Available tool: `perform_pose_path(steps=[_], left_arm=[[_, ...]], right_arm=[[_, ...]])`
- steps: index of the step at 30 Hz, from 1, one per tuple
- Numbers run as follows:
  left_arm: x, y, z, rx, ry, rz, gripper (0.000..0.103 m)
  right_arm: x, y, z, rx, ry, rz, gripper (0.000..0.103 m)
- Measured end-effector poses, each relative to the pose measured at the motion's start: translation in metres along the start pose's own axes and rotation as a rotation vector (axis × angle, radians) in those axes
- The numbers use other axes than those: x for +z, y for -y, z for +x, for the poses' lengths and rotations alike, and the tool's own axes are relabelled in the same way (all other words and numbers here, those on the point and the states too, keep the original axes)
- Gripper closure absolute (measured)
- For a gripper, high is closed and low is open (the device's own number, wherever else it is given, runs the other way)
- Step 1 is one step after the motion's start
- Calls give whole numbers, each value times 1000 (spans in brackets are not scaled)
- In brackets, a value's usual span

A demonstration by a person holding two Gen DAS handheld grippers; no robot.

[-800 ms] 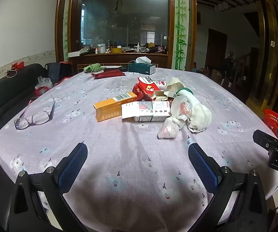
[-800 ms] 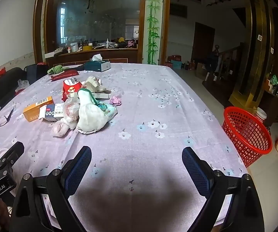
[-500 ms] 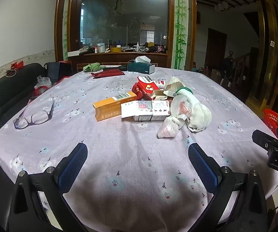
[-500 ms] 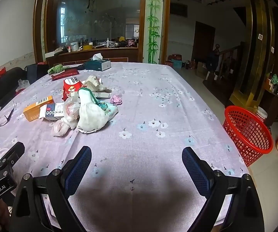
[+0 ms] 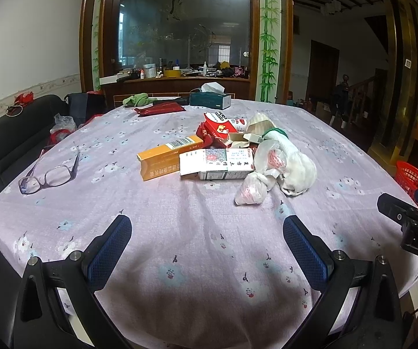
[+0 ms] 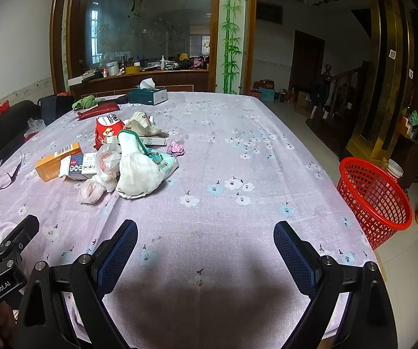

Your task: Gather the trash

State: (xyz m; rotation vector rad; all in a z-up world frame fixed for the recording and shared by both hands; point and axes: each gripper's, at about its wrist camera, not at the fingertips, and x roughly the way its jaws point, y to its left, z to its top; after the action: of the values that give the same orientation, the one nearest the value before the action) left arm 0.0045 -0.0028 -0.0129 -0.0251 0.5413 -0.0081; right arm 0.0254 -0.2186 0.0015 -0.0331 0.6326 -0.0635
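Orange box (image 5: pixel 170 157) lies flat, long axis seemingly slanting toward far right.

1. Eyeglasses (image 5: pixel 49 173) lie folded open on the table's left edge.
2. A tissue box (image 5: pixel 210 99) stands at the far end.
3. A green cloth (image 5: pixel 135 99) rests beside a red pouch (image 5: pixel 160 107).

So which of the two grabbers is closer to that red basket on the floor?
Right. The right gripper hovers open over the table's near edge, with the red basket just beyond the table's right side. The left gripper sits further left, facing the trash pile.
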Motion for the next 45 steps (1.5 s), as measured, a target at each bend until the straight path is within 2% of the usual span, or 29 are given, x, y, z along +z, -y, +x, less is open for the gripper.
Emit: perform_pose_path(steps=[12,19,22,23,28,31,38,39,40,43,44,45], left_arm=[[0,2,-1,-4,0,4,0],[8,1,-1,-30,-4,25,0],[17,-1,4,-69,-29,33,1],[21,-2,7,-79,-36,36,3],[37,1,34,-153,-121,57,24],[44,3,53,-203,-176,57,35],[52,17,86,-288,-246,87,37],[53,19,91,-289,-254,96,41],[53,21,96,-283,-265,103,50],[51,23,115,-277,-308,103,64],[51,23,120,-279,-318,100,66],[51,23,125,-288,-330,95,69]], right_arm=[[-1,0,1,1,-2,0,6],[-1,3,9,36,-31,26,18],[6,5,14,82,-53,28,22],[9,5,17,115,-70,30,23],[30,2,46,271,-167,50,47],[42,-2,66,309,-207,56,47],[65,-27,110,395,-284,57,47],[66,-29,114,402,-292,62,47],[68,-32,119,402,-299,59,47],[69,-41,133,396,-315,44,47],[68,-42,138,392,-325,43,48],[67,-42,141,388,-331,45,56]])
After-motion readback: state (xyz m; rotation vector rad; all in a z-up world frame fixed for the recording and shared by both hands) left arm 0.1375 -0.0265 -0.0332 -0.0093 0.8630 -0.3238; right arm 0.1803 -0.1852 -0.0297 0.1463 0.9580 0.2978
